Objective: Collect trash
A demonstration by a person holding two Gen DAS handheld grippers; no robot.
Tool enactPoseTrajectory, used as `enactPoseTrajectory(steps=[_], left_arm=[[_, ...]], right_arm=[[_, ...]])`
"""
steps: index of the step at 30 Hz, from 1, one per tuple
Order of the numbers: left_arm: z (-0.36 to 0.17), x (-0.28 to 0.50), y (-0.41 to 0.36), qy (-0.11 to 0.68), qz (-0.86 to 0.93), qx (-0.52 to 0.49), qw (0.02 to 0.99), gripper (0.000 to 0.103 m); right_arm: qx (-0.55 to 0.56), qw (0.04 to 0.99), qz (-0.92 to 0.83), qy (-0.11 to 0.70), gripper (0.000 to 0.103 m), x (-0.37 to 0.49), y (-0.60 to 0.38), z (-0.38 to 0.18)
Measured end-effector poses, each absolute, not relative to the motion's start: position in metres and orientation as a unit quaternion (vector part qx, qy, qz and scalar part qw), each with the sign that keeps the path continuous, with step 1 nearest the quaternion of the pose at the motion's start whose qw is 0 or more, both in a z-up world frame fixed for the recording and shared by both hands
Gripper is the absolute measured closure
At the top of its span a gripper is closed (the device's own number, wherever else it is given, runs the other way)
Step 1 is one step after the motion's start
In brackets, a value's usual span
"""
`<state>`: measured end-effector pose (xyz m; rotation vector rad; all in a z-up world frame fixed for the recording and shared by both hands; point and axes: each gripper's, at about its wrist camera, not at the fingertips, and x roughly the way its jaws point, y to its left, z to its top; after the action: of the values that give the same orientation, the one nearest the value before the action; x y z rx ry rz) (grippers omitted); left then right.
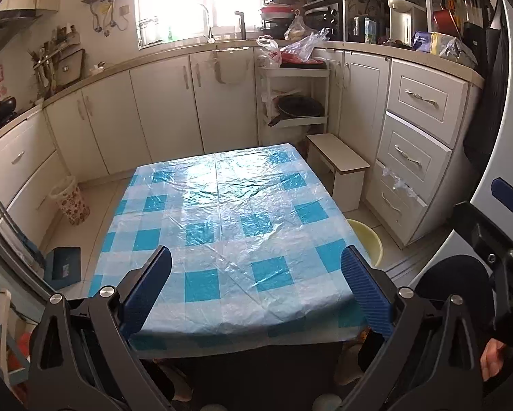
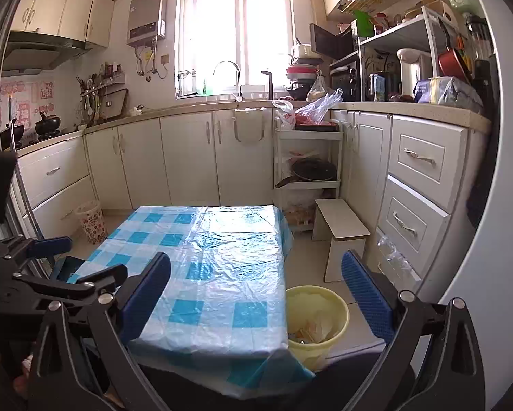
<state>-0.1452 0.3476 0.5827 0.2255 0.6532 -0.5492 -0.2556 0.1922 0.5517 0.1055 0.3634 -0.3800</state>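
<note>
A yellow trash bin (image 2: 316, 322) stands on the floor by the table's right side, with crumpled wrappers and paper inside; in the left wrist view only its rim (image 1: 367, 239) shows past the table corner. The low table (image 1: 229, 226) wears a blue-and-white checked plastic cloth, and I see no trash on it. My left gripper (image 1: 256, 287) hovers over the near table edge, open, nothing between its blue pads. My right gripper (image 2: 256, 294) is open too, empty, above the table's near right corner and the bin. Each gripper appears at the edge of the other's view.
A small white stool (image 2: 338, 233) stands right of the table. A patterned wastebasket (image 2: 92, 222) sits at the far left by the cabinets. A white trolley (image 2: 307, 157) with a pan and bags stands against the counter. Drawers (image 2: 417, 188) line the right side.
</note>
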Motion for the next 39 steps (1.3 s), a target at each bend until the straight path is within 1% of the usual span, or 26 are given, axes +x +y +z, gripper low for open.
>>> enactPoseTrajectory(steps=[4, 8, 11, 15, 29, 39], left_arm=[[0.588, -0.168, 0.373, 0.320, -0.271, 0.095, 0.903, 0.008], [0.582, -0.187, 0.399, 0.332, -0.262, 0.090, 0.902, 0.008], [0.573, -0.192, 0.410, 0.358, -0.256, 0.094, 0.893, 0.008], [0.566, -0.196, 0.425, 0.367, -0.238, 0.090, 0.895, 0.008], [0.575, -0.208, 0.422, 0.344, -0.232, 0.104, 0.904, 0.008], [0.572, -0.207, 0.415, 0.355, -0.228, 0.116, 0.899, 0.008]], right_arm=[[0.077, 0.963, -0.181, 0.183, 0.007, -0.285, 0.214, 0.553], [0.113, 0.956, -0.188, 0.196, 0.007, -0.305, 0.231, 0.535], [0.095, 0.951, -0.205, 0.211, 0.007, -0.309, 0.247, 0.521], [0.084, 0.951, -0.213, 0.208, 0.007, -0.309, 0.255, 0.522], [0.099, 0.951, -0.212, 0.204, 0.007, -0.317, 0.251, 0.518], [0.096, 0.951, -0.209, 0.206, 0.007, -0.317, 0.252, 0.518]])
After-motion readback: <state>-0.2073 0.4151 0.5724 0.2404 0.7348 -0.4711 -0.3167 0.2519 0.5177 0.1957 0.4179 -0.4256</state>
